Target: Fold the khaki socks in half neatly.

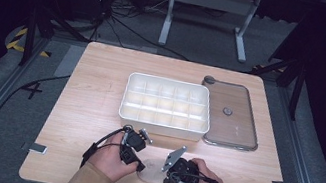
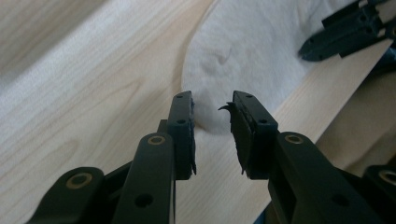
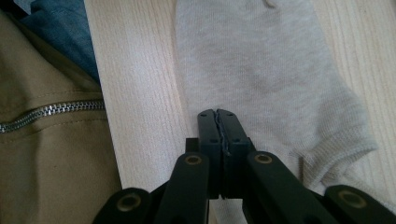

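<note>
A pale grey-white sock (image 1: 151, 173) lies flat near the table's front edge, between my two grippers. My left gripper (image 2: 212, 109) is open, its jaws standing over the rounded end of the sock (image 2: 252, 46); from above it (image 1: 139, 164) sits at the sock's left. My right gripper (image 3: 217, 115) is shut, its tips resting on the sock (image 3: 261, 70) near one long edge, the ribbed cuff (image 3: 345, 149) lying to one side. I cannot tell whether fabric is pinched between its jaws. From above it (image 1: 165, 172) is at the sock's right.
A white compartment box (image 1: 162, 124) stands mid-table, with its clear lid (image 1: 240, 130) flat to its right. The person's tan jacket (image 3: 51, 154) hangs past the table's front edge (image 3: 105, 93). Bare wood lies left of the box (image 1: 89, 94).
</note>
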### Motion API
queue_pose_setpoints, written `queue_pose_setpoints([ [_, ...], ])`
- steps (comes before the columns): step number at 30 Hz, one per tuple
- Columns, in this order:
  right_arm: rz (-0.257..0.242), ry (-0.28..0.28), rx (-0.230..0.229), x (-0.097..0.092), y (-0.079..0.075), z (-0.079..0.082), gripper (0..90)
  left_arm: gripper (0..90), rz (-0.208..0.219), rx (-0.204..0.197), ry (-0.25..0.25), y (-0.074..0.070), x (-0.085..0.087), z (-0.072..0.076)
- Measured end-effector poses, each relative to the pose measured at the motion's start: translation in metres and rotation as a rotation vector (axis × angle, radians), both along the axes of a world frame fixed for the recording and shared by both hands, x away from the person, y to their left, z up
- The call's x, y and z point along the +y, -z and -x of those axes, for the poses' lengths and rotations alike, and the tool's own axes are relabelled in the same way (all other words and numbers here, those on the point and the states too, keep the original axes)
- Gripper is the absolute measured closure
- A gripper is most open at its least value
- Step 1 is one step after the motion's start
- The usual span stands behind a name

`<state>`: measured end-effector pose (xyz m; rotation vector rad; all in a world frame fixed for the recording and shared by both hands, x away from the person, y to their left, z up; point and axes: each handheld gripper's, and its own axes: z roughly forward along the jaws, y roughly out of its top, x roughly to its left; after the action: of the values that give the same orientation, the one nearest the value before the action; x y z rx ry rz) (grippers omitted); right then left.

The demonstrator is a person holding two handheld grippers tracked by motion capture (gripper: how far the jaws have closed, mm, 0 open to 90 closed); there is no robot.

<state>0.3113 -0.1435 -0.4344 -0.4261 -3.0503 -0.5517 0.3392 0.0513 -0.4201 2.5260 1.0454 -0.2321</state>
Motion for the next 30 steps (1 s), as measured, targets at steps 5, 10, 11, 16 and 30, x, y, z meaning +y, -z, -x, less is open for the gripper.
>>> queue_pose_setpoints([
  [5,-0.018,-0.005,0.007,-0.002,0.001,-0.001,89.4,68.9,0.007,-0.001,-0.006,0.007,-0.004,-0.003],
  [10,-0.015,-0.006,0.001,-0.002,0.0,0.0,89.4,67.8,-0.032,-0.009,-0.019,0.014,-0.009,-0.003],
  [11,-0.016,-0.005,0.001,-0.002,0.0,0.0,89.3,67.6,-0.036,-0.005,-0.018,0.014,-0.01,-0.003],
  [16,-0.015,-0.004,-0.007,-0.002,0.001,0.001,89.3,67.2,-0.04,-0.004,-0.029,0.016,-0.011,-0.003],
  [30,-0.004,-0.01,-0.018,-0.001,0.0,0.002,89.3,85.4,-0.002,-0.038,-0.014,0.01,-0.014,0.001],
])
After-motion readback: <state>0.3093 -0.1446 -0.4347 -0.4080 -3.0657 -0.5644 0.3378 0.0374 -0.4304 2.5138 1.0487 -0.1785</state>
